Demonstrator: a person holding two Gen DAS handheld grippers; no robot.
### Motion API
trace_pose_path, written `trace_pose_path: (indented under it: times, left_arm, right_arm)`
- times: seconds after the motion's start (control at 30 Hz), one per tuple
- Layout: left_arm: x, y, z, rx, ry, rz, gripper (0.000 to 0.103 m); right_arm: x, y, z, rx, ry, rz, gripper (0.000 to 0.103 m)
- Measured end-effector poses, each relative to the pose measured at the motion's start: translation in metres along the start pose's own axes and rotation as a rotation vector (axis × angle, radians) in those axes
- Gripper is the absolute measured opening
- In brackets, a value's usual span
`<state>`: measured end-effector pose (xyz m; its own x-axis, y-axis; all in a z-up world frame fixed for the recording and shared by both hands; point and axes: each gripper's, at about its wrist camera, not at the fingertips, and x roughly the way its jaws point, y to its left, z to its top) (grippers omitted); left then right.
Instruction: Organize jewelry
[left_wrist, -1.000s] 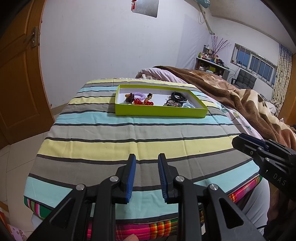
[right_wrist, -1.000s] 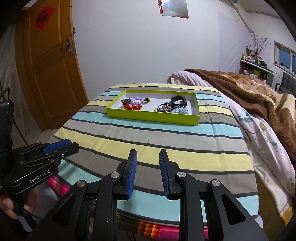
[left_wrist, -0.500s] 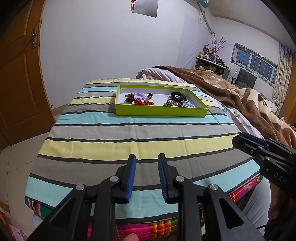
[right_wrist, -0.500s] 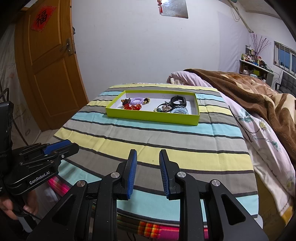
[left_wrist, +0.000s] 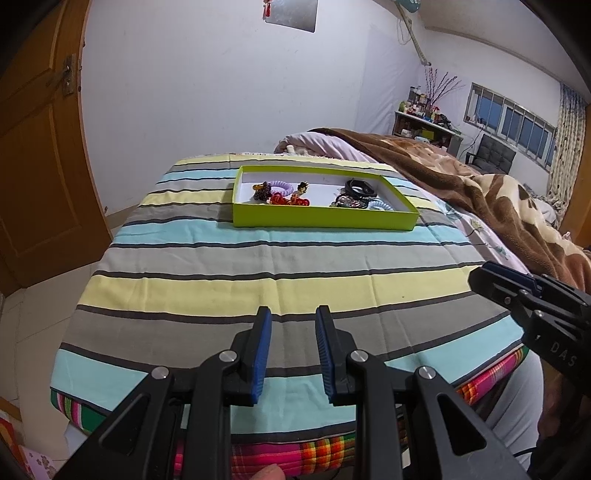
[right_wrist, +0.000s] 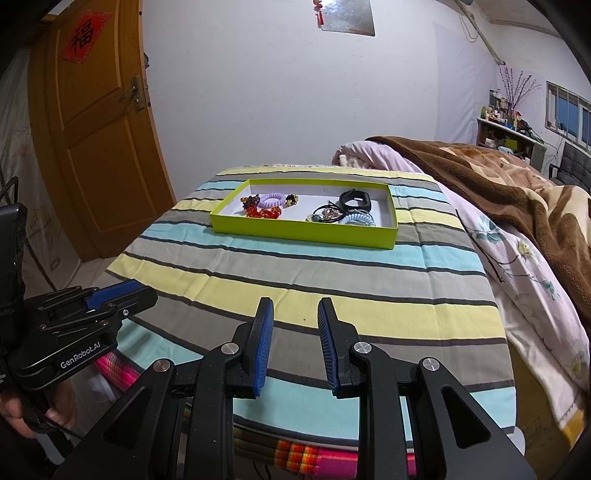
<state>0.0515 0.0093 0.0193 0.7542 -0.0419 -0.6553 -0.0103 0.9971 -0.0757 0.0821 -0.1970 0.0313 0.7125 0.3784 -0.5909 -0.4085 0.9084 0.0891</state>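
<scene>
Both grippers, left (left_wrist: 291, 332) and right (right_wrist: 295, 325), hover with fingers narrowly parted and empty, tray (right_wrist: 303, 232) well ahead: approach low, picking one piece cleanly.

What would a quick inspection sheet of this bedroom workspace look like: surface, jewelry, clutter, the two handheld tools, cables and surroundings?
Surface: striped bedsheet in grey, yellow and blue, laid flat.
Job's things: shallow lime-green cardboard tray holding a lilac spiral hair tie, red beaded piece, black wristband and pale-blue spiral hair tie.
Clutter: nothing seen on the sheet outside the tray.
Grippers: left gripper and right gripper both near the bed's front edge, jaws apart, nothing between them.
Cables: thin black cable at the left gripper.
Surroundings: brown fleece blanket, wooden door, white wall.
</scene>
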Motion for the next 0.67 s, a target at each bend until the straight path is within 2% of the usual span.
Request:
trace_pose_path:
  times: [0.07,0.17,0.47,0.67]
  left_arm:
    - [0.0003,-0.0023,-0.0005,0.012,0.002,0.02,0.026]
    - [0.0011,-0.0015,-0.001,0.002,0.007,0.001,0.026]
    - [0.001,0.0019,0.0003,-0.014,-0.014,0.031,0.026]
    - [0.0027,0.003,0.0005,-0.017,-0.006,0.019,0.026]
  right_arm:
    - [0.0,0.0001,0.0,0.0,0.0,0.0,0.025]
    - [0.0,0.0001,0.0002,0.0,0.002,0.0,0.025]
    - [-0.0005,-0.0002,-0.0006,0.001,0.002,-0.001,0.025]
    - [-0.0008,-0.0003,-0.0009,0.0,0.002,-0.001,0.025]
